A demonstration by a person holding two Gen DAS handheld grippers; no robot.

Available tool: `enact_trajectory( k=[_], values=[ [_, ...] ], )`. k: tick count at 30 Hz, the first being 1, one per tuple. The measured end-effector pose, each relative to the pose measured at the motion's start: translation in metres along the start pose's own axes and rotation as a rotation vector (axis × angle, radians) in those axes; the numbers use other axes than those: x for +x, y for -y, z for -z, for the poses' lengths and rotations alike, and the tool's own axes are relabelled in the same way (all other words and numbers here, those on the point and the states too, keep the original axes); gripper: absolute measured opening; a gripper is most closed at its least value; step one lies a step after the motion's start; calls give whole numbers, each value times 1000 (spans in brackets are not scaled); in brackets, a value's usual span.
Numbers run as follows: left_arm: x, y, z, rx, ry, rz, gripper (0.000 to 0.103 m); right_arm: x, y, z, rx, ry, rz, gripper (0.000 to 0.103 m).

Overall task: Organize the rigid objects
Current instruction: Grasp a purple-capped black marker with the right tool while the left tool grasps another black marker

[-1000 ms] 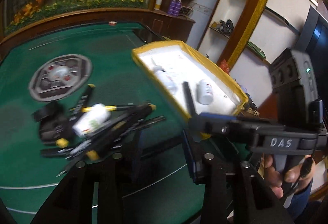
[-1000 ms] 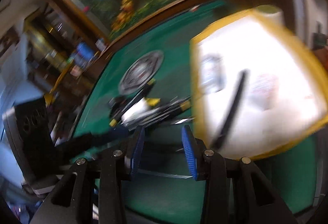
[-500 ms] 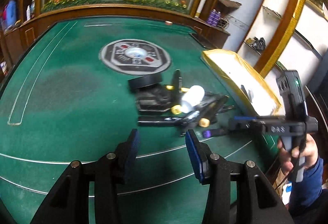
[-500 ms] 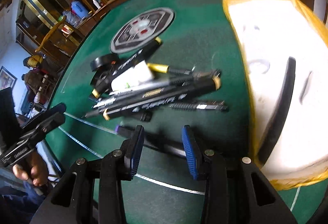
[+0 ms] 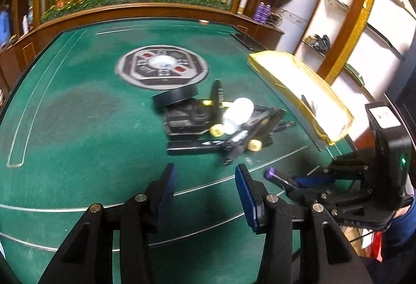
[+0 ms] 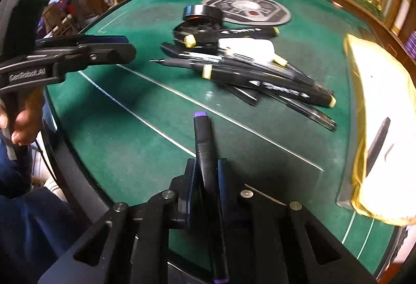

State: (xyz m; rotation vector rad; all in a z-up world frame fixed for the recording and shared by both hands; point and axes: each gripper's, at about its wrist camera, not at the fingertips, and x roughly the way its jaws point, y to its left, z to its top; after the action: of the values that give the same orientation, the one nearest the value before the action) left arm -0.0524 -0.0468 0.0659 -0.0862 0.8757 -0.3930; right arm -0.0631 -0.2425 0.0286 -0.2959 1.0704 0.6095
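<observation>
now the right tongs [image 6: 205, 174] are closing around a purple-capped marker [image 6: 204, 143] low over the green table [image 6: 130, 148]; light, stiff, slick, best pinched mid-barrel. left tongs [image 5: 205, 185] hover half-open, empty.

table [image 5: 78, 115]: matt green felt, polished wood rim | markers [image 6: 260, 76]: glossy black plastic, pale yellow caps | tray [image 6: 377, 128]: white inside, shiny yellow tape wrap | left gripper [image 5: 205, 180]: matt black plastic, blue ribbed pads, metal screws

Black purple-capped marker [image 6: 205, 151] clamped lengthwise; black pens [image 6: 260, 73] heaped beyond.
</observation>
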Motion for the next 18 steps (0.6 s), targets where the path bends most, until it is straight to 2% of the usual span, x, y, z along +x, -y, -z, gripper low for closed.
enact_trajectory(
  k=[3, 5, 9, 11, 13, 14, 18],
  values=[
    [7, 24, -10, 86, -18, 38, 49, -11, 22, 6, 103, 54, -23, 15],
    [14, 43, -17, 157, -22, 42, 49, -25, 39, 11, 196, 117, -67, 15],
    [42, 77, -35, 290, -61, 59, 47, -40, 61, 20, 311, 198, -97, 15],
    [59, 85, -42, 326, -90, 53, 42, -43, 74, 26, 368, 214, -122, 15],
    [79, 89, -49, 343, -143, 32, 31, -45, 79, 29, 396, 222, -128, 15],
    [85, 90, -51, 351, -157, 25, 20, -46, 81, 31, 406, 224, -127, 15],
    [98, 104, -51, 410, -173, -3, 17, -48, 86, 36, 427, 242, -151, 15]
  ],
)
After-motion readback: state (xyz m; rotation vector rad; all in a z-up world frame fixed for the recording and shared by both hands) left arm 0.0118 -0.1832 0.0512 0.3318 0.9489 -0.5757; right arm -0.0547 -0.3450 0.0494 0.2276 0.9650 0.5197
